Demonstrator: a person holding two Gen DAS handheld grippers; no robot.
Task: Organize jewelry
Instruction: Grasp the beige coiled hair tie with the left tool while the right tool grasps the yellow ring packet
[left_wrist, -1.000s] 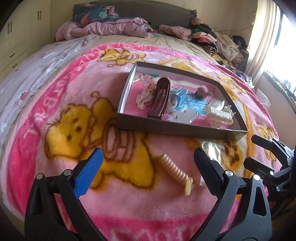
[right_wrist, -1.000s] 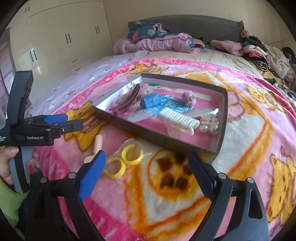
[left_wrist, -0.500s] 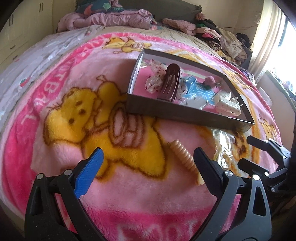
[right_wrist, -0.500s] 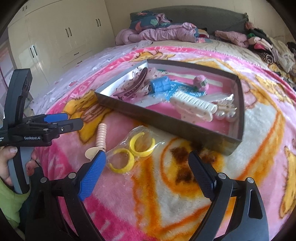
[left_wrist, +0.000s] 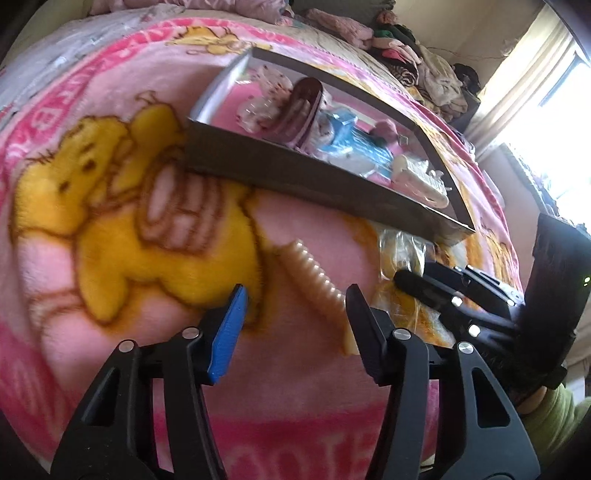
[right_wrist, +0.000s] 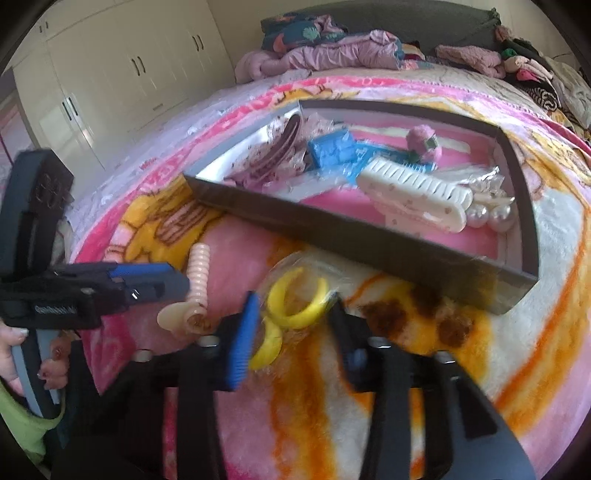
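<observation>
On the bed, a pink cartoon-bear blanket is carrying a shallow grey box, and I am describing every place in relation to this box.

Just in front of its near wall, a clear packet with yellow bangles is lying on the blanket. The right claw is standing around this packet: its blue pad is at one side and its dark finger at the other. The jaws are partly apart, and because of blur I cannot tell if they are already pressing the packet.

To the left of the packet, also in front of the box, a peach ribbed hair clip is resting on the blanket. The left claw is hovering low over it with its jaws apart, holding nothing; the clip is passing between the two fingers.

Inside the box, a dark brown hair clip, a blue packet, a white comb clip and two pearl beads are lying together.
</observation>
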